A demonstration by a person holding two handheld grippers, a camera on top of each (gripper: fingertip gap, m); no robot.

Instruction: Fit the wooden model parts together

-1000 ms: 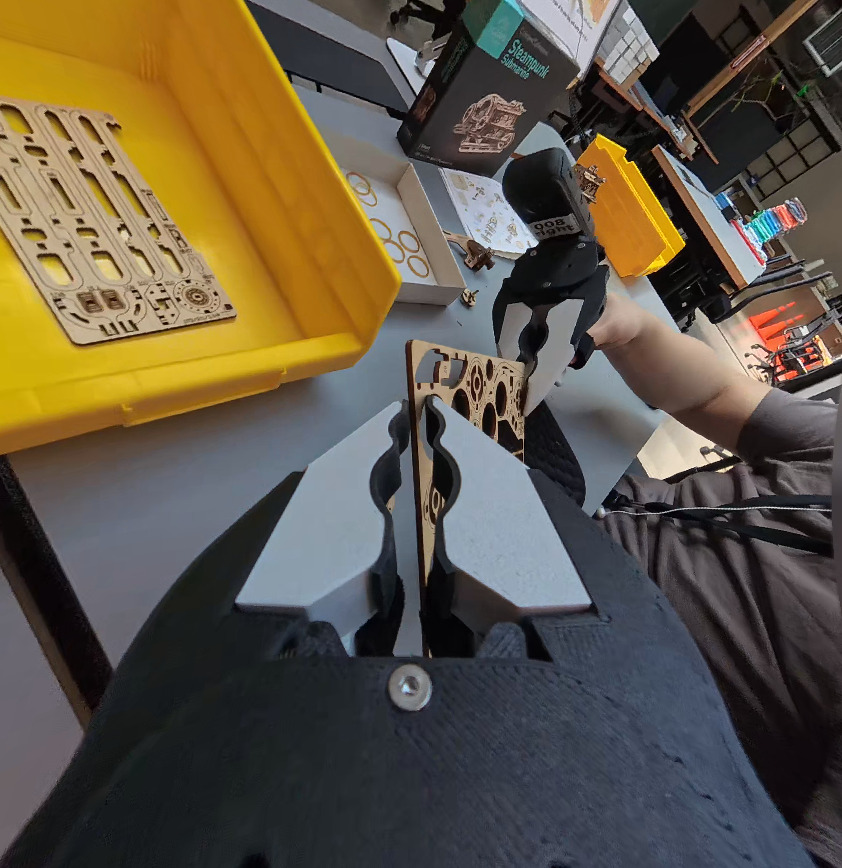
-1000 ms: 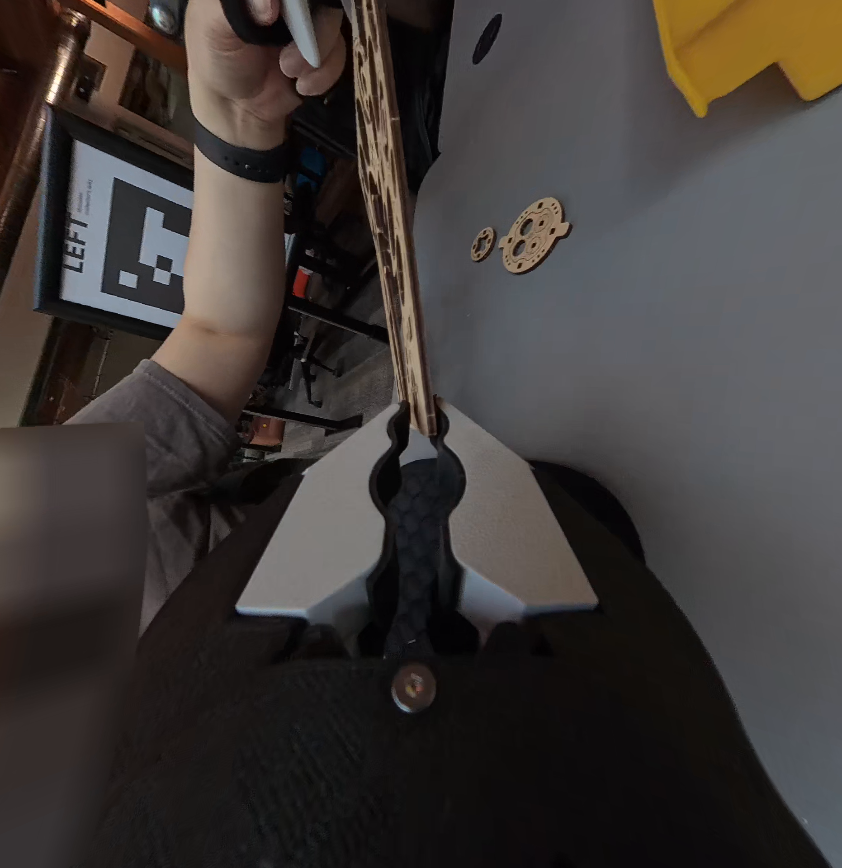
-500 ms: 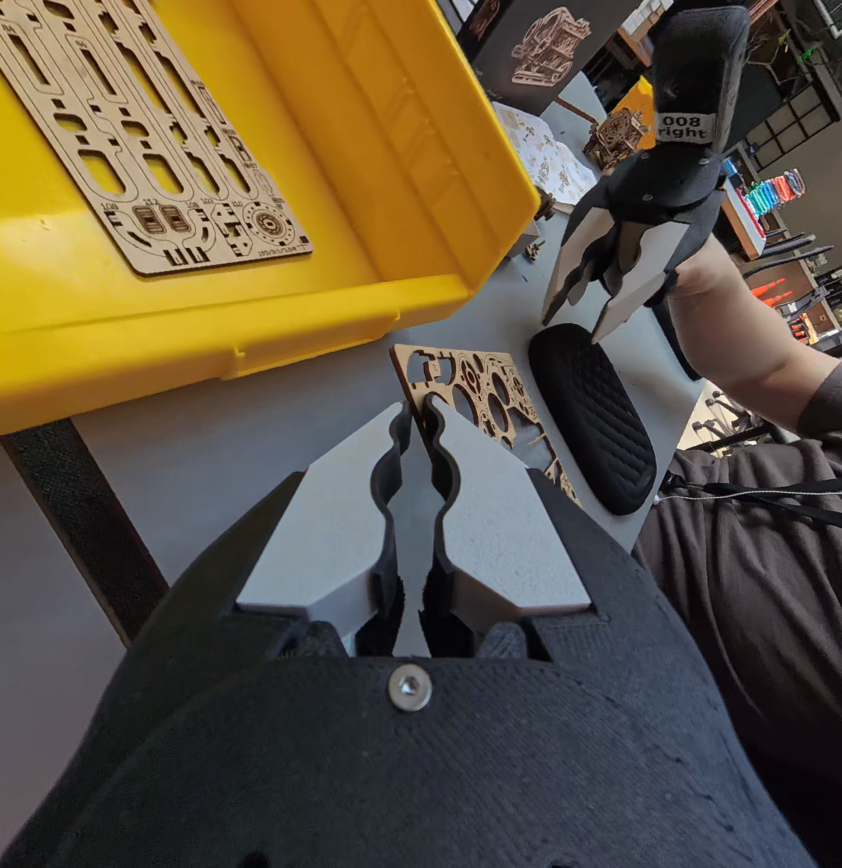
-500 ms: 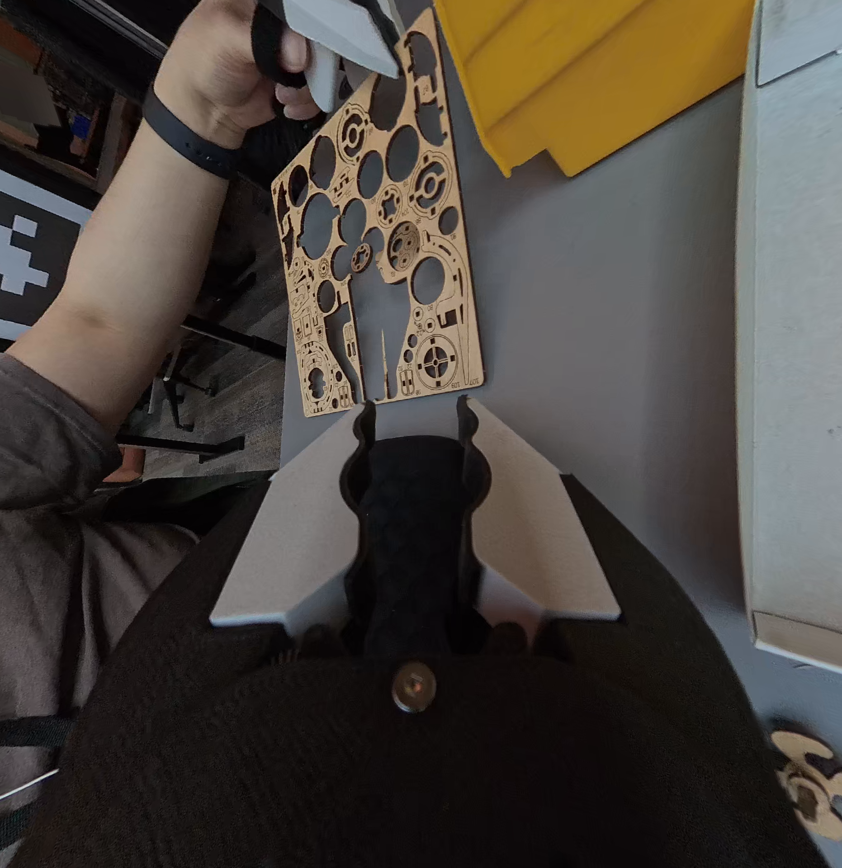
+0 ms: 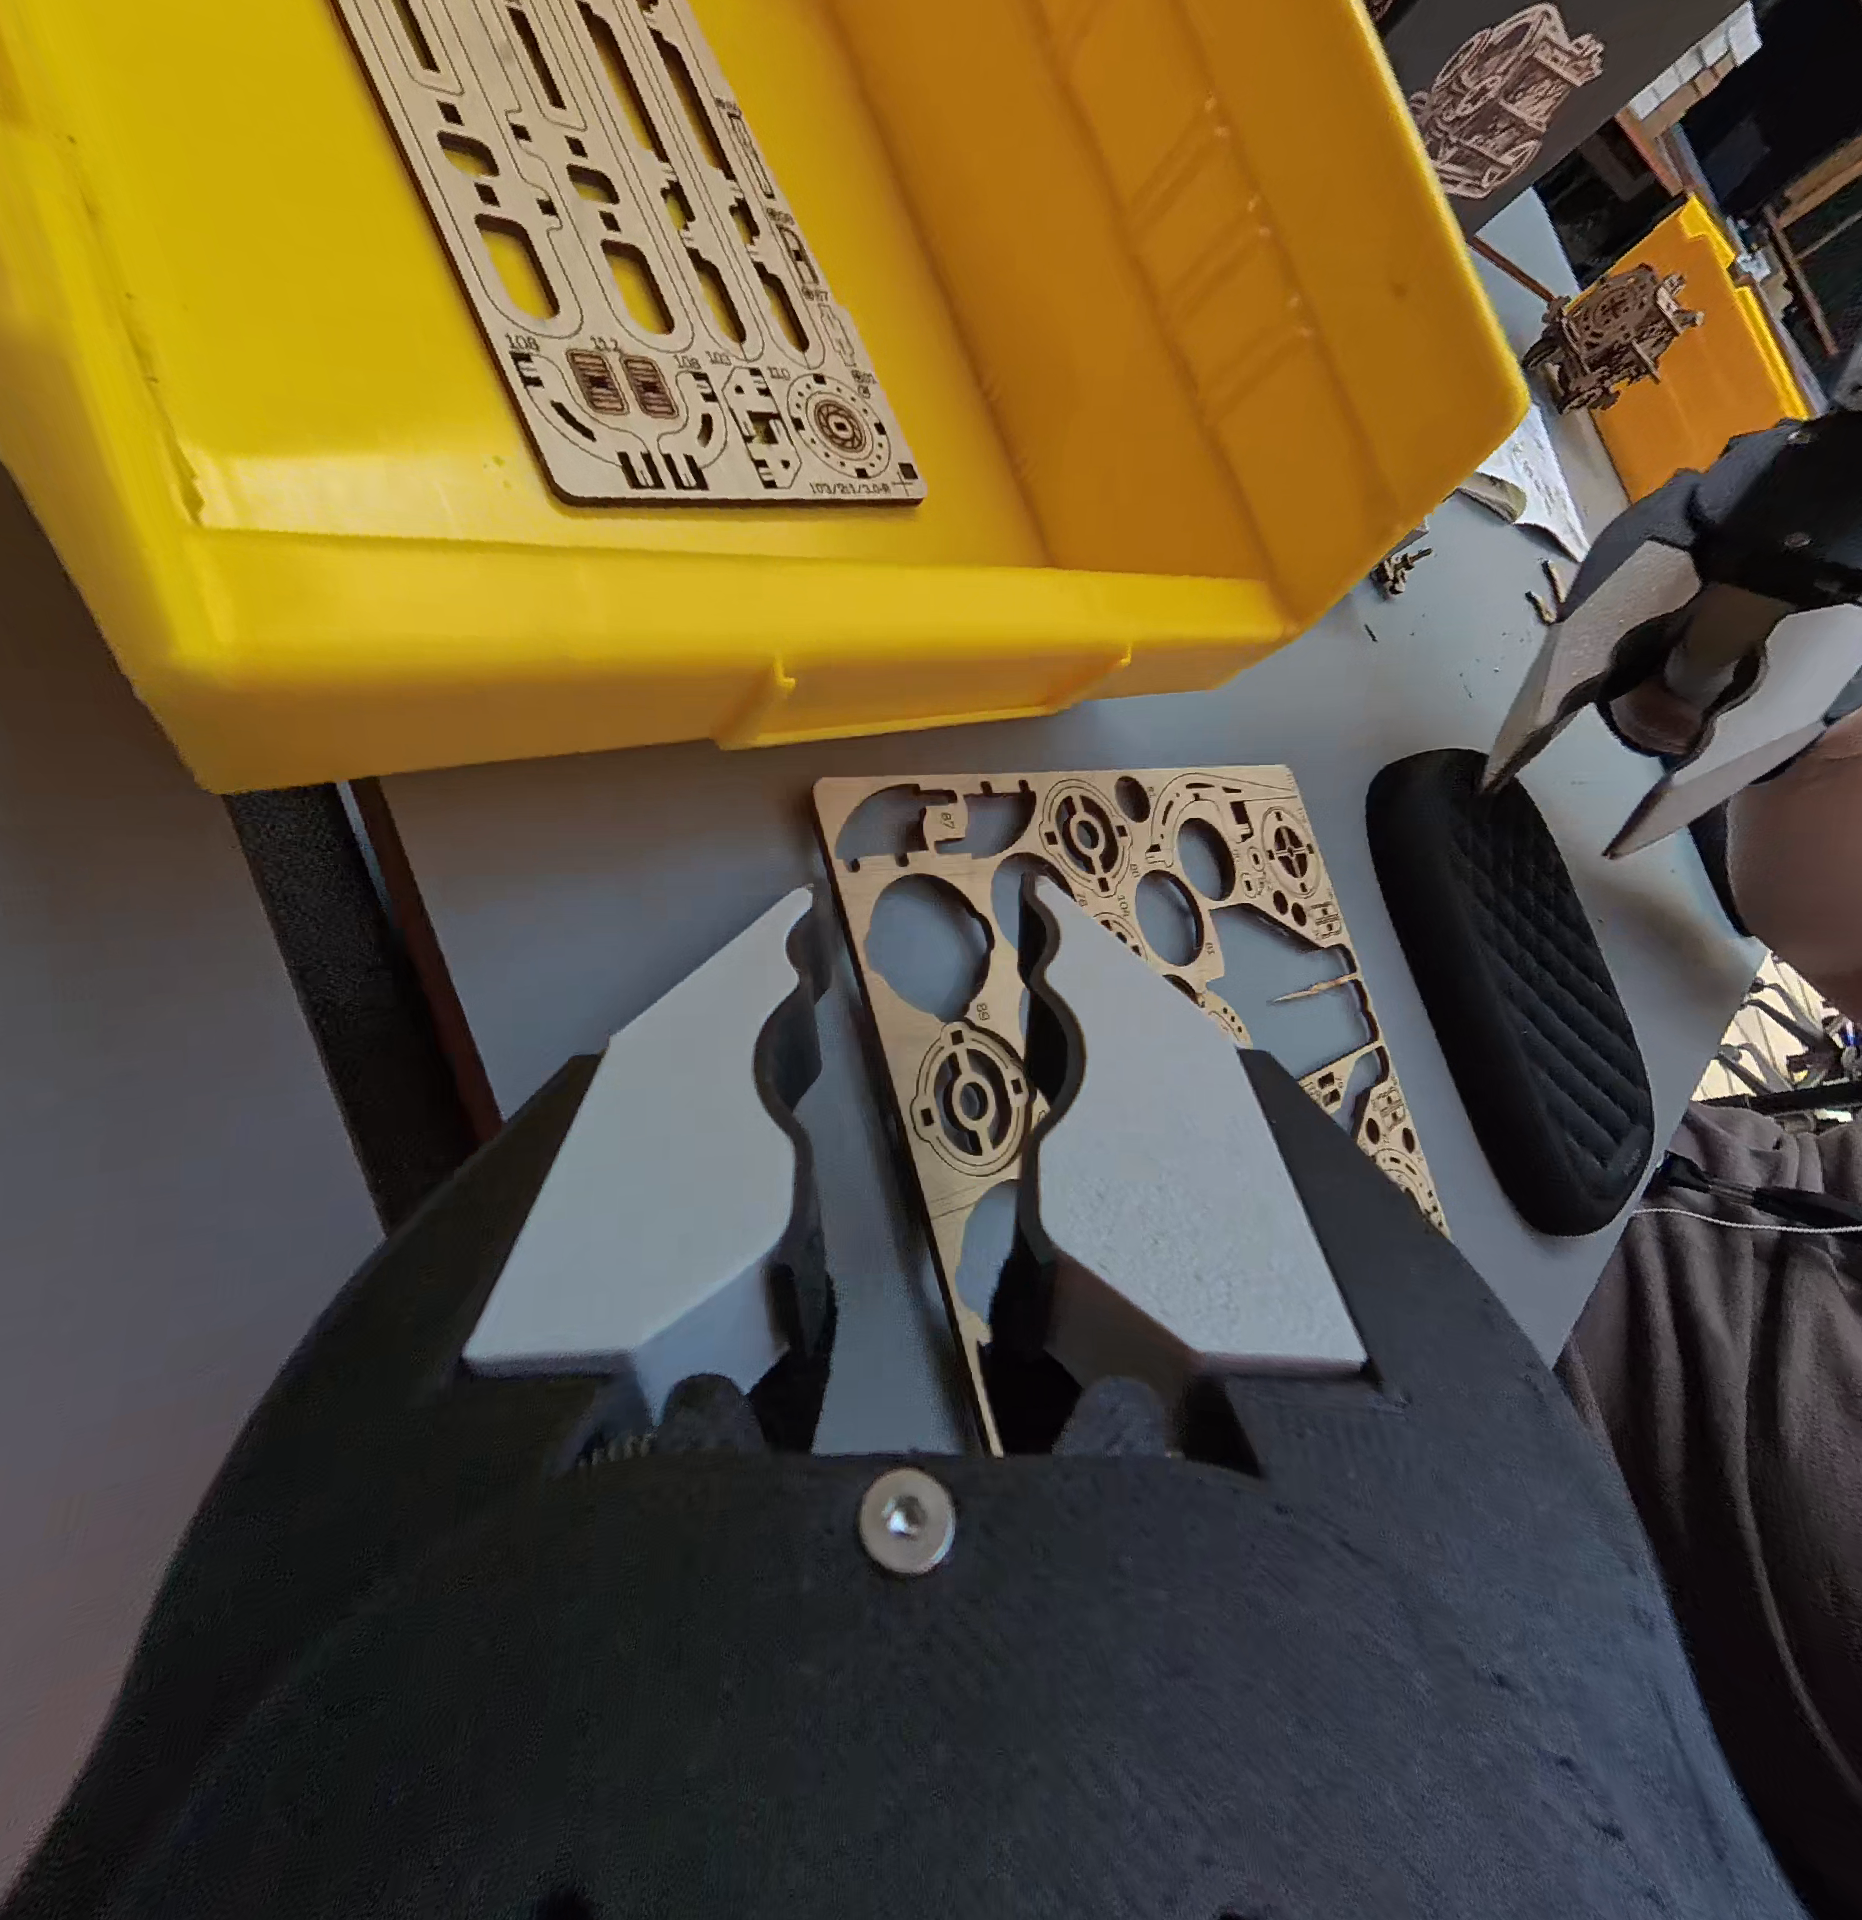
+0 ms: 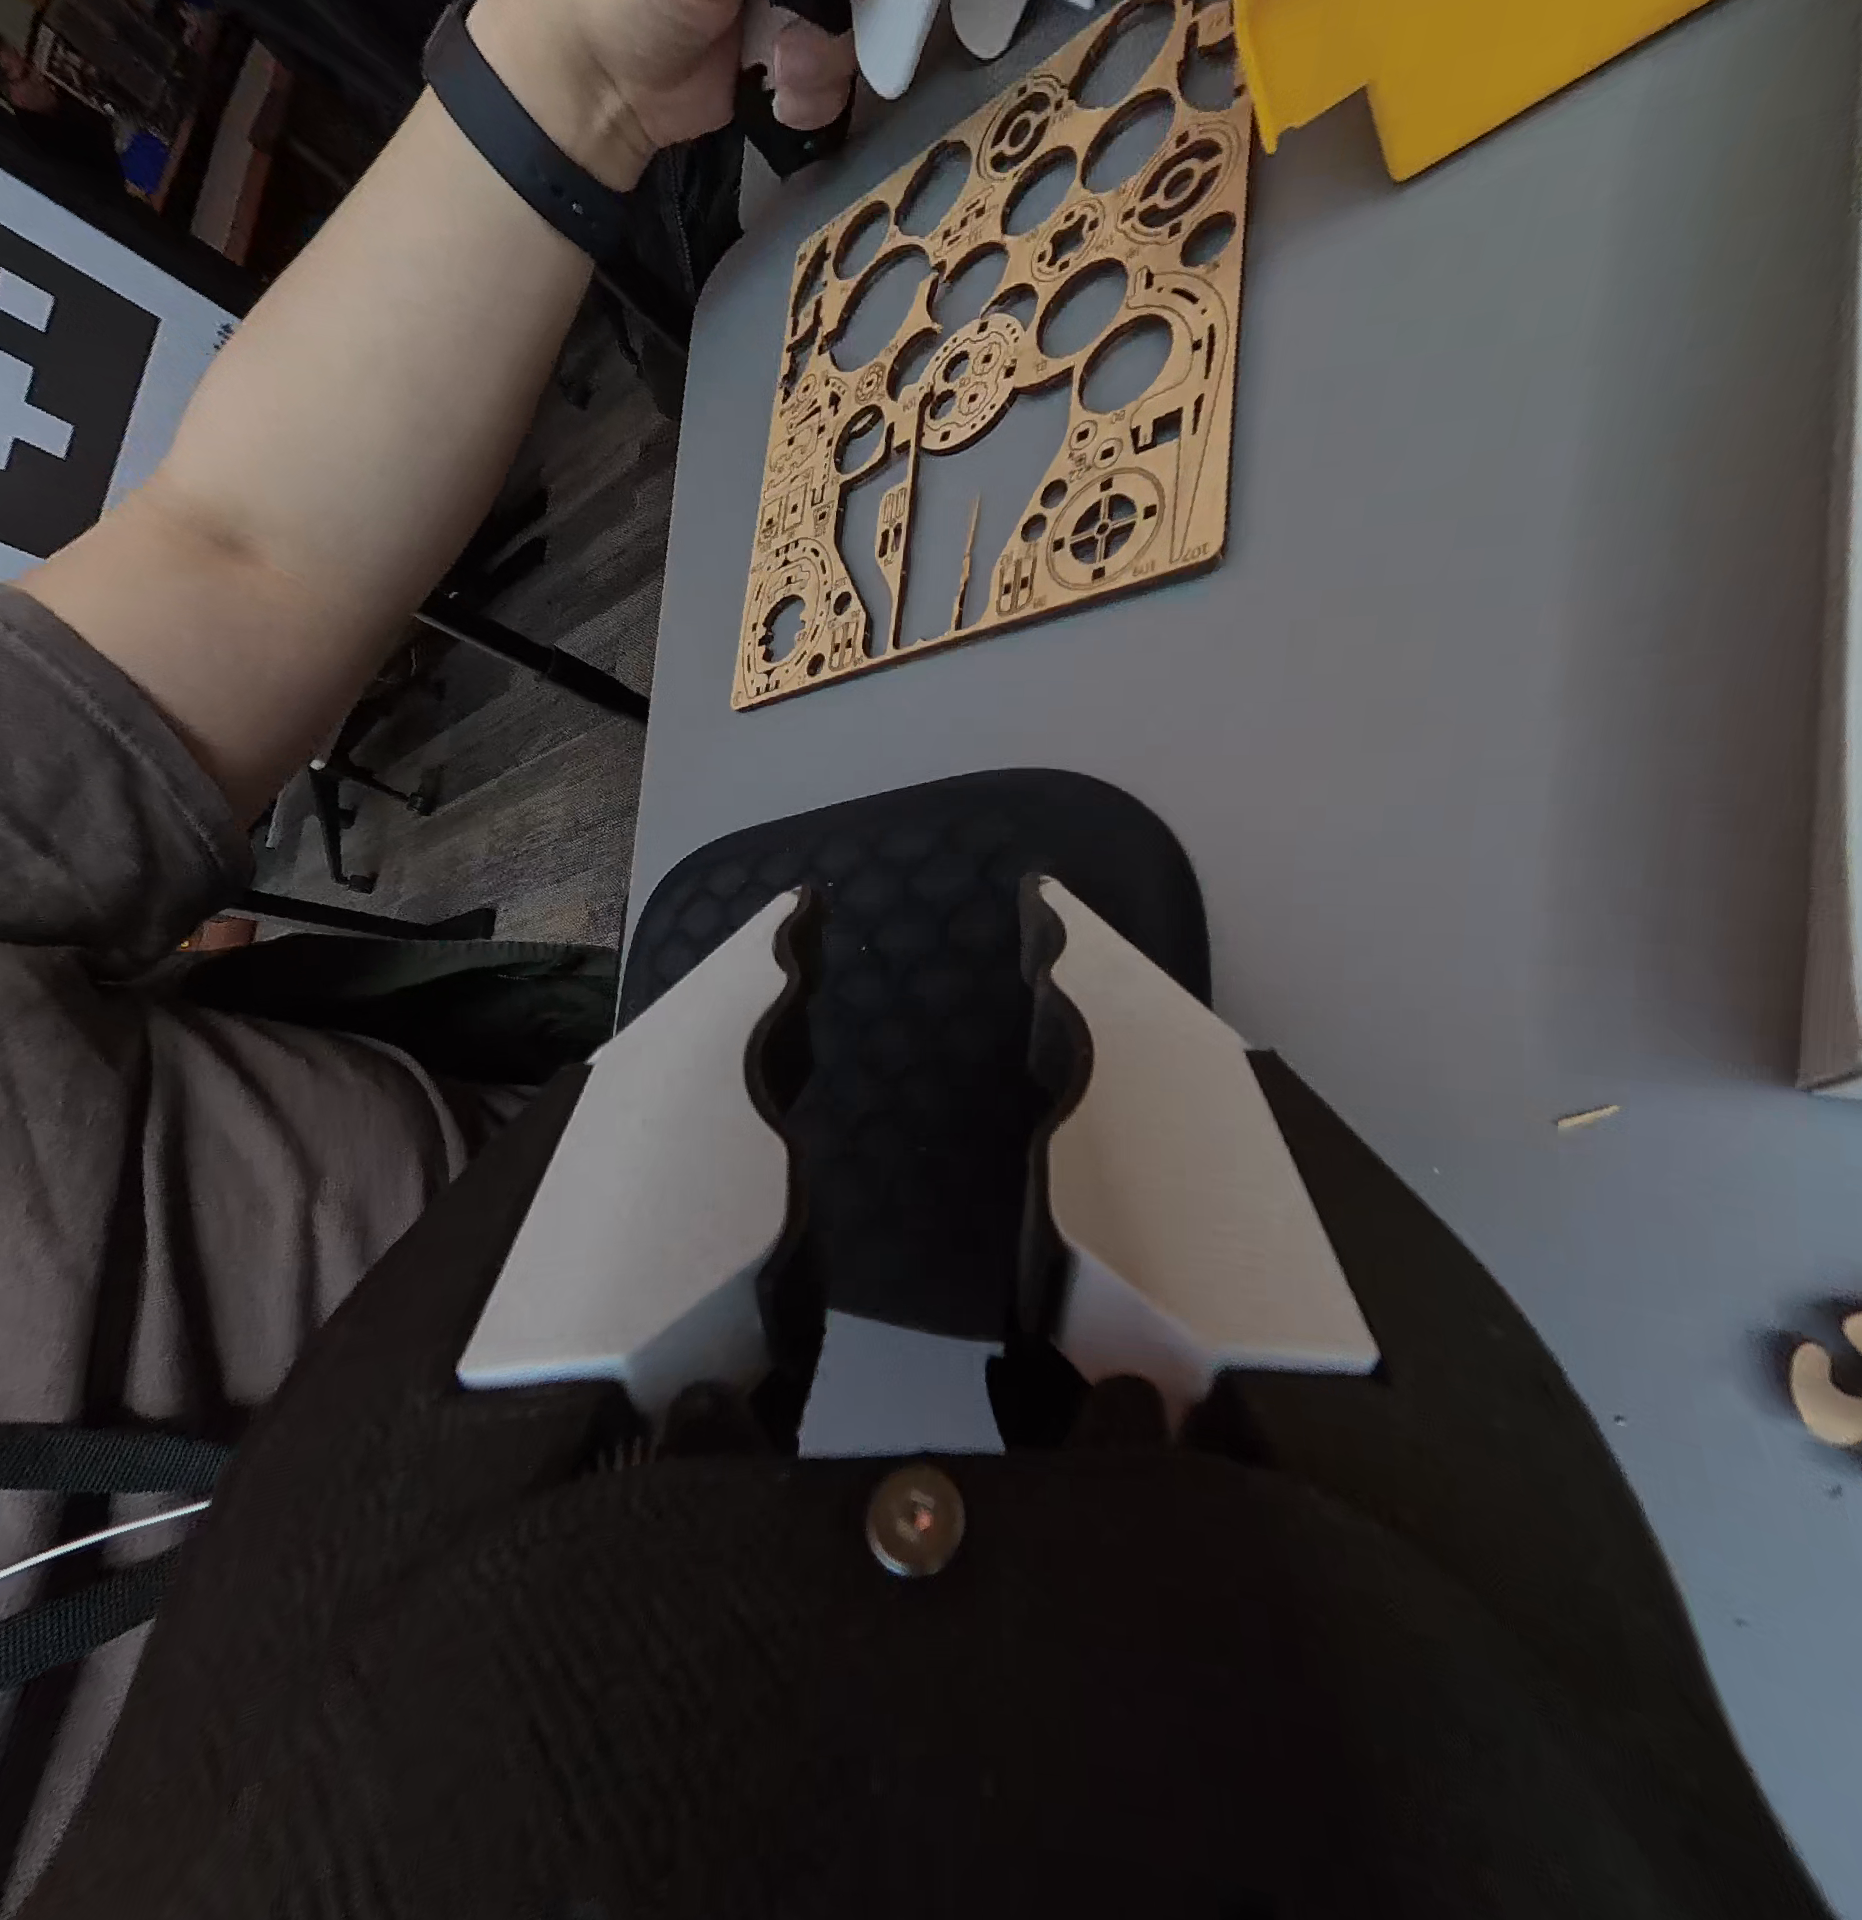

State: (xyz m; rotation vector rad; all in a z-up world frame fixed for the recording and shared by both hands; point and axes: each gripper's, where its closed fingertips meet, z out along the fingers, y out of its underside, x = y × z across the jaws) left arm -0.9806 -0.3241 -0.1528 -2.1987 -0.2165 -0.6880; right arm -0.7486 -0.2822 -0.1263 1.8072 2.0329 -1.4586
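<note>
A laser-cut wooden parts sheet [image 5: 948, 1029] with several round holes lies flat on the grey table; it also shows in the right wrist view [image 6: 1010, 364]. My left gripper [image 5: 919, 904] is open and empty, with its jaws spread over the sheet's left edge. My right gripper [image 6: 916, 894] is open and empty over a black quilted pad [image 6: 906, 831]. In the left wrist view the right gripper [image 5: 1633, 779] hangs just above that pad [image 5: 1509, 987], to the right of the sheet. A second wooden parts sheet [image 5: 719, 462] lies in a yellow bin [image 5: 1010, 623].
The yellow bin stands just behind the flat sheet. A partly built wooden model [image 5: 1613, 332] and a dark product box [image 5: 1498, 94] sit farther back. A white box [image 6: 1852, 520] and small loose wooden pieces [image 6: 1841, 1392] lie to the right. The table edge runs beside the pad. The tips of one gripper are about 25 centimeters away from the tips of the other.
A second ago both grippers held the sheet upright. The right gripper let go and moved over the pad. The left gripper laid the sheet flat and has opened.
</note>
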